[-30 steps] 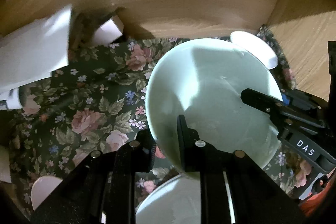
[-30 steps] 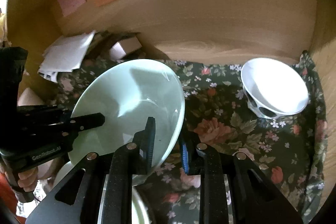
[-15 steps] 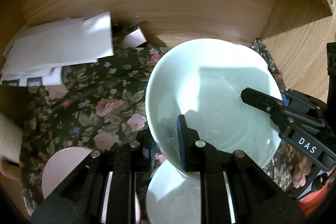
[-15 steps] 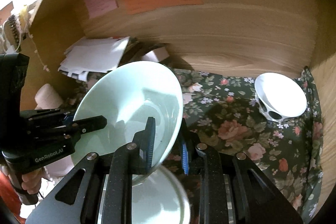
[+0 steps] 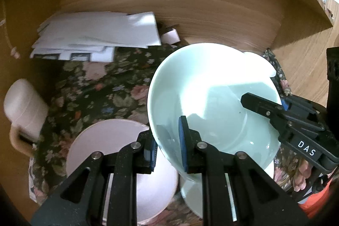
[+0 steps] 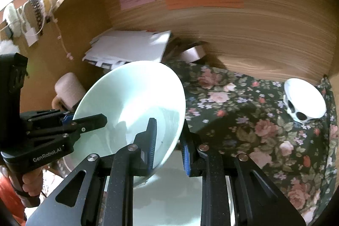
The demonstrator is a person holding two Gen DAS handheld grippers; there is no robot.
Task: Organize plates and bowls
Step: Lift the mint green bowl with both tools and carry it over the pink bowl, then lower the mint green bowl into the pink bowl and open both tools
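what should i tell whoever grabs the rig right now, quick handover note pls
Left claw: shut on the near-left rim of the mint bowl.
Right claw: shut on the bowl's opposite rim; bowl held off the floral cloth, tilted.
Below the bowl: a mint plate; pink plate beside it.
White bowl sits far right on the cloth.
Done: bowl lifted. Left: set it down, probably with the other dishes.

Two black hand-held tongs point forward and downward, side by side. The left tongs (image 5: 167, 141) are clamped tight on the near-left rim of a pale green bowl (image 5: 211, 94), one finger inside, one outside. The right tongs (image 6: 168, 141) pinch the bowl's opposite rim in the same manner. Fingers of the left hand (image 6: 29, 181) wrap that tool's handle.
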